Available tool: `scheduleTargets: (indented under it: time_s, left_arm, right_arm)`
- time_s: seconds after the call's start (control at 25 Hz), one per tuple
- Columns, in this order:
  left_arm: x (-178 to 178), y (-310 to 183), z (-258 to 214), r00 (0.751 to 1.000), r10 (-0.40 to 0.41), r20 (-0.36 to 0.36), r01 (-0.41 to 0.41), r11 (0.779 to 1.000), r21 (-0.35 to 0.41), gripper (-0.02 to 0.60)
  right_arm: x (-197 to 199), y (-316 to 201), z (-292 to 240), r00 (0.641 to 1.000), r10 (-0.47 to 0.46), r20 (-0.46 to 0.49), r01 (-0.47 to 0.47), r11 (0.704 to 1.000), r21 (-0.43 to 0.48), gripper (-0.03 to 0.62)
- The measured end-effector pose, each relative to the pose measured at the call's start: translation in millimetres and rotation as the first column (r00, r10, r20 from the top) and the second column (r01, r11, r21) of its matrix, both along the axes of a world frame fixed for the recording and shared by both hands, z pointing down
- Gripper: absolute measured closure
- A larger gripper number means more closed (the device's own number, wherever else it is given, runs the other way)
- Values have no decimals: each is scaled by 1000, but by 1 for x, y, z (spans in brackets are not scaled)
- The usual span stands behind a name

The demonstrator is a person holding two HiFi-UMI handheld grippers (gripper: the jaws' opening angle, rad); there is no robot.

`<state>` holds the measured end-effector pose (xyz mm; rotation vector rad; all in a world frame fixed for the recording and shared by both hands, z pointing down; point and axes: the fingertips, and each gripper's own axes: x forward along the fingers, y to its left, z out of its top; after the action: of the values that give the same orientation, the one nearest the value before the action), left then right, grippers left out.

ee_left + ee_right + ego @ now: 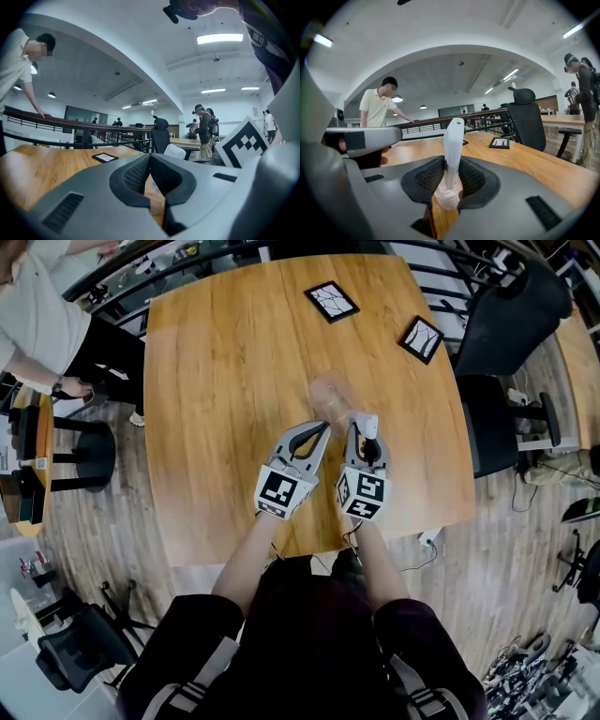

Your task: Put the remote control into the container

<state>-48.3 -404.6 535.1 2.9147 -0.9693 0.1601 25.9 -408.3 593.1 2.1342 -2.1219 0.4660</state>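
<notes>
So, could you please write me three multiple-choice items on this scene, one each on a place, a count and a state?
1. Where is the clear plastic container?
A on a chair
B by the middle of the wooden table, just ahead of the left gripper and the right gripper
C on the floor

2. How many black-framed square tiles lie on the table?
A two
B one
C four

3. What state are the right gripper's tongs in?
A wide open, empty
B shut on a tile
C shut on the slim white remote control

Key: B, the head view shows it just beyond both tips; A, two lie near the far edge; C, the right gripper view shows the remote clamped upright.
</notes>
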Motion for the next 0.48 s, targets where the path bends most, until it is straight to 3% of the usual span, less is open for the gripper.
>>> scheduleTargets:
  time_s: [0.24, 0.48]
  left_arm:
    - [-9, 3, 10, 1000, -7, 11, 7, 1000, -12, 569]
    - [-13, 5, 11, 1000, -15, 13, 16, 1000, -17, 569]
  right_arm:
    - [-5, -8, 29, 999, 36, -29, -38, 997, -65, 485]
    - [-17, -10, 38, 998, -17, -54, 11, 996, -94, 484]
